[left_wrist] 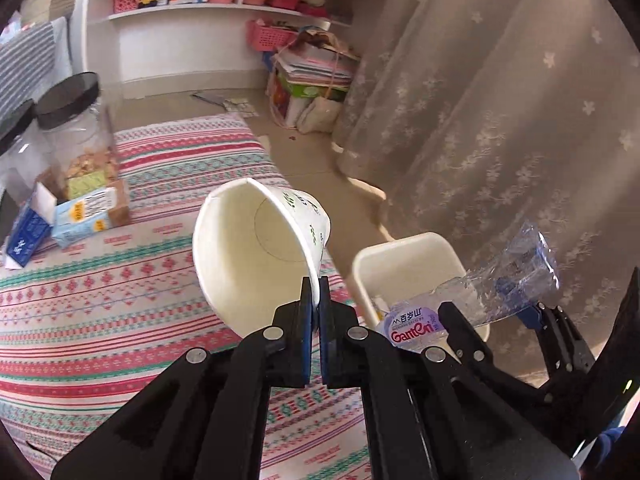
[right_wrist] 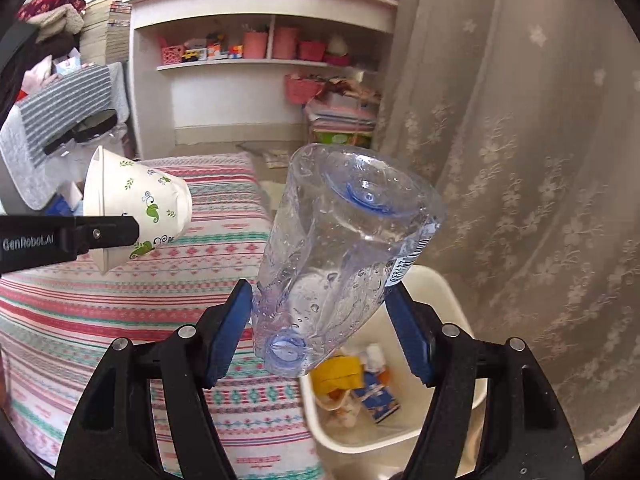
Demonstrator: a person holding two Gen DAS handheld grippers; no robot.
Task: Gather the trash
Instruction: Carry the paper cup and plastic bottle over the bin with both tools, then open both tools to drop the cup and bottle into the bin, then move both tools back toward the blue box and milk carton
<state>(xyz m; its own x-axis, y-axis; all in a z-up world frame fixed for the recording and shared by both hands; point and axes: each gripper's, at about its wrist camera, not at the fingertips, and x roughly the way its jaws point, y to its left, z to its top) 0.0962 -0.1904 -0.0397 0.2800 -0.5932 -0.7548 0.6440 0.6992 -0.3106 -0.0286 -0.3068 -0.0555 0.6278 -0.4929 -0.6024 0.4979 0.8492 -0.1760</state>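
Observation:
My left gripper (left_wrist: 315, 292) is shut on the rim of a white paper cup (left_wrist: 256, 248) with green leaf prints and holds it on its side above the striped cloth; the cup also shows in the right wrist view (right_wrist: 140, 204). My right gripper (right_wrist: 320, 328) is shut on a clear plastic water bottle (right_wrist: 344, 248), held mouth-down over a white trash bin (right_wrist: 452, 296) that holds several scraps. In the left wrist view the bottle (left_wrist: 480, 296) hangs over the same bin (left_wrist: 404, 256), to the right of the cup.
The striped tablecloth (left_wrist: 120, 312) carries a small blue carton (left_wrist: 80, 216), a cardboard box and clear jars with black lids (left_wrist: 68, 100) at the left. A lace curtain (left_wrist: 500, 120) hangs at the right. White shelves (left_wrist: 192, 12) and stacked papers stand behind.

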